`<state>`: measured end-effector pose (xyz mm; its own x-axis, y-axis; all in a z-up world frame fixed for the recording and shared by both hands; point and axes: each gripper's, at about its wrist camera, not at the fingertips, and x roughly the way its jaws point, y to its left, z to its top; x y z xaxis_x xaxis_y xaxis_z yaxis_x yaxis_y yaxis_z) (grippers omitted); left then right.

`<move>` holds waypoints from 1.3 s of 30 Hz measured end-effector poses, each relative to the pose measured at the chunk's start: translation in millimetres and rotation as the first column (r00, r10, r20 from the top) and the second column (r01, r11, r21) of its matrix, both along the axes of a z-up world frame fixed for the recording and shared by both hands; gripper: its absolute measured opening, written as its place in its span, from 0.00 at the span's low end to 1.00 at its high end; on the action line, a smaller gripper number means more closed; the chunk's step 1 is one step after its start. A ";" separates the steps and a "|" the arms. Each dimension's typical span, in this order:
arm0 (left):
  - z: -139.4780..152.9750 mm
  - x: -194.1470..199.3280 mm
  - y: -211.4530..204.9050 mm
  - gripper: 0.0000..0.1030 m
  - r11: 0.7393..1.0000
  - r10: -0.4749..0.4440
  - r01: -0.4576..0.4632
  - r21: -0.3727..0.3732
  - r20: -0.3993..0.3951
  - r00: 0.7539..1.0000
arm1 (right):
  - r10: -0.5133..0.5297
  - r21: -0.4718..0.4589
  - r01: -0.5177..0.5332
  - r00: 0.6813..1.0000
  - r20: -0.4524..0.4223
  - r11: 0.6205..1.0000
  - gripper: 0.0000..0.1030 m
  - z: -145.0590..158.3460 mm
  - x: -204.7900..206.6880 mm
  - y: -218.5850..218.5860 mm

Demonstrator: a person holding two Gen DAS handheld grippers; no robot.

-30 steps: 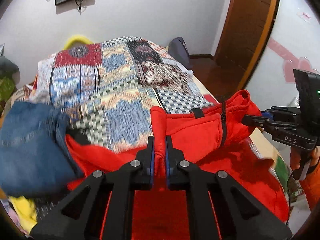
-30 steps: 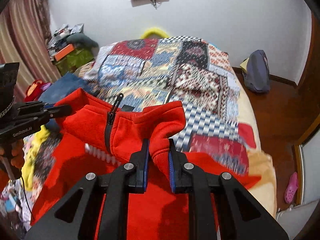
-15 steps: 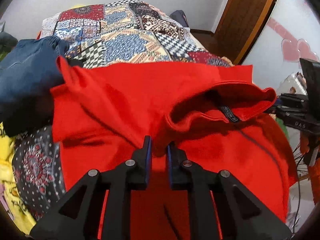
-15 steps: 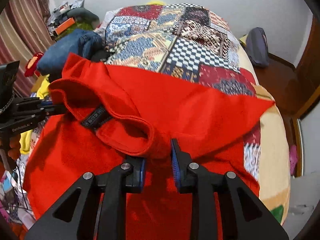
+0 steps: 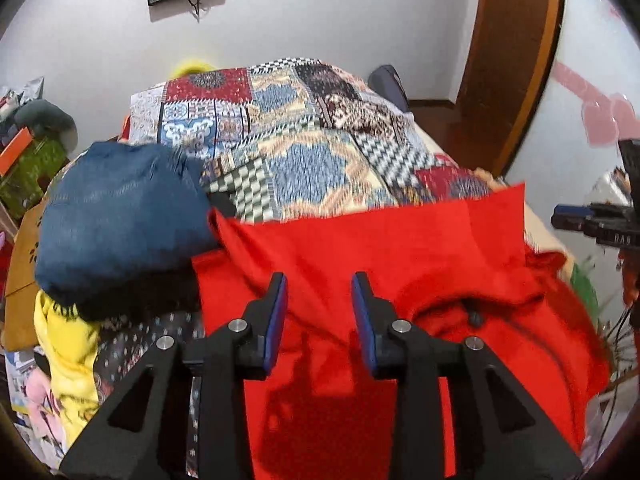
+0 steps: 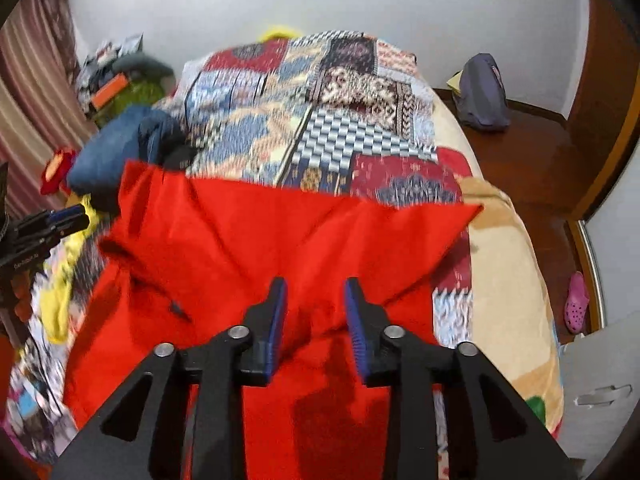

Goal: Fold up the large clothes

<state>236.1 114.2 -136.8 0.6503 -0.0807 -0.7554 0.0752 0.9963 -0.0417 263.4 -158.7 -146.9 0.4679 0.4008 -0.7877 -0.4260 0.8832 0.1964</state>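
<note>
While red jacket (image 5: 400,248) lies folded on bed (image 6: 504,240), left gripper (image 5: 319,294), right gripper (image 6: 315,300) fingers just opening, apart, nothing clamped; risk: pad snags fleece on retreat, undoing fold.

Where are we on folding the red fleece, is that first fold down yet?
Done: the red fleece looks folded over once and lies on the patchwork bed cover. In hand: nothing; the left tool and right tool have just been opening, pads clear of the cloth. Left: further folds, then perhaps the blue jeans.
</note>
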 end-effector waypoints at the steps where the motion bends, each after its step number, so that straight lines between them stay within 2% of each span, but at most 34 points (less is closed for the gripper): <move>1: 2.7 8.6 -0.9 0.32 1.000 -0.003 0.003 -0.017 0.006 1.000 | -0.001 0.011 0.001 1.000 0.003 1.000 0.35 1.9 4.5 3.9; 4: 0.6 35.9 -4.6 0.39 0.998 0.000 0.000 -0.059 0.004 1.000 | 0.024 0.039 -0.024 1.000 -0.007 0.999 0.39 0.9 18.2 20.9; 6: -9.9 49.2 -10.1 0.39 0.997 0.000 -0.002 -0.080 -0.020 1.000 | 0.040 0.055 -0.038 0.999 -0.029 0.998 0.44 -5.0 24.1 32.3; 8: -28.5 61.9 -18.0 0.39 0.995 -0.014 0.008 -0.098 -0.063 0.998 | 0.058 0.064 -0.054 0.997 -0.060 0.997 0.46 -15.4 30.0 43.6; 12: -67.1 64.6 -31.3 0.39 0.997 -0.044 0.035 -0.062 -0.158 0.986 | 0.094 0.033 -0.090 0.985 -0.147 0.995 0.46 -48.1 31.8 60.1; 14: -89.1 59.0 -34.0 0.43 0.997 -0.061 0.049 -0.057 -0.234 0.970 | 0.109 -0.002 -0.112 0.976 -0.190 0.994 0.46 -65.8 27.0 62.7; 15: -99.0 53.0 -34.0 0.51 0.997 -0.062 0.050 -0.050 -0.262 0.963 | 0.118 -0.028 -0.127 0.969 -0.216 0.992 0.46 -76.9 21.6 63.4; 17: -102.0 37.3 -33.0 0.61 0.999 -0.047 0.042 -0.026 -0.229 0.972 | 0.130 -0.047 -0.144 0.967 -0.220 0.989 0.48 -85.5 12.0 59.5; 18: -100.4 28.0 -32.1 0.65 0.999 -0.045 0.044 -0.009 -0.208 0.977 | 0.133 -0.047 -0.145 0.970 -0.206 0.988 0.54 -85.3 6.5 55.2; 20: -96.6 12.0 -28.9 0.67 0.999 -0.039 0.040 0.003 -0.181 0.983 | 0.136 -0.071 -0.151 0.973 -0.188 0.986 0.59 -81.9 -3.2 48.2; 23: -92.5 -6.2 -22.1 0.75 1.000 -0.026 0.028 0.009 -0.171 0.985 | 0.141 -0.101 -0.160 0.975 -0.171 0.982 0.61 -78.3 -18.6 39.1; 24: -92.1 -11.4 -19.8 0.82 1.000 -0.022 0.024 0.010 -0.177 0.984 | 0.135 -0.111 -0.155 0.976 -0.171 0.982 0.64 -77.6 -22.1 36.1; 28: -90.4 -30.1 -8.5 0.84 1.000 -0.005 0.008 0.020 -0.186 0.983 | 0.105 -0.089 -0.122 0.979 -0.174 0.989 0.66 -70.5 -24.9 20.9; 32: -74.0 -43.6 17.6 0.84 0.995 0.094 -0.087 0.052 -0.142 0.985 | 0.055 -0.072 -0.066 0.988 -0.144 0.995 0.66 -57.8 -23.4 5.9; 37: -55.9 -33.7 60.3 0.85 0.975 0.215 -0.219 -0.030 -0.097 0.972 | -0.045 -0.072 0.040 0.996 -0.073 0.997 0.66 -37.6 -8.3 -17.1; 39: -56.1 -21.0 77.4 0.86 0.957 0.260 -0.270 -0.105 -0.103 0.960 | -0.089 -0.052 0.086 0.994 -0.069 0.995 0.66 -35.0 2.2 -27.3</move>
